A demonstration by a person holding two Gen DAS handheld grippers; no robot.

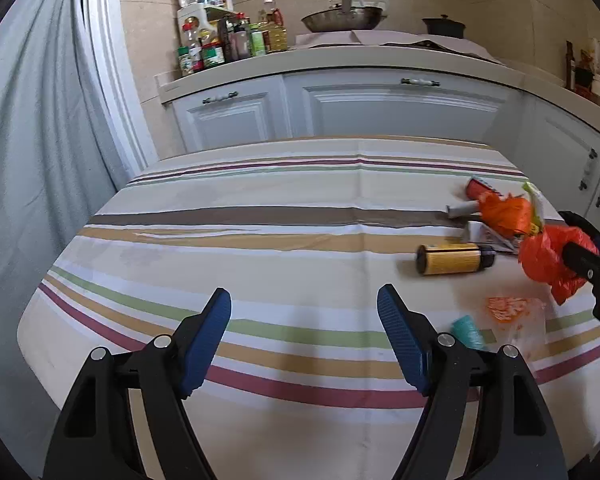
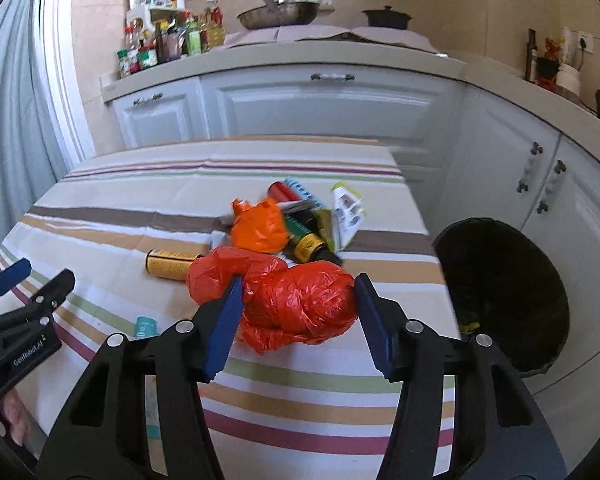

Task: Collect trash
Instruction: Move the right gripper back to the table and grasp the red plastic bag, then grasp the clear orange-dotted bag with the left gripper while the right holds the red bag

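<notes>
Your right gripper (image 2: 298, 312) has its fingers spread around the crumpled red bag (image 2: 292, 304) at mid-frame on the counter (image 2: 100, 208), so squeeze the fat middle and swing it to the black bin (image 2: 508, 292) at right, while your left gripper (image 1: 304, 336) idles with fingers spread and empty.

Left gripper (image 1: 304, 312) hovers level with jaws spread wide, nothing between its blue pads (image 1: 210, 336); right gripper (image 2: 298, 304) reaches forward, jaws parted, its pads (image 2: 224, 328) flanking a red bag (image 2: 296, 300), contact unclear.
</notes>
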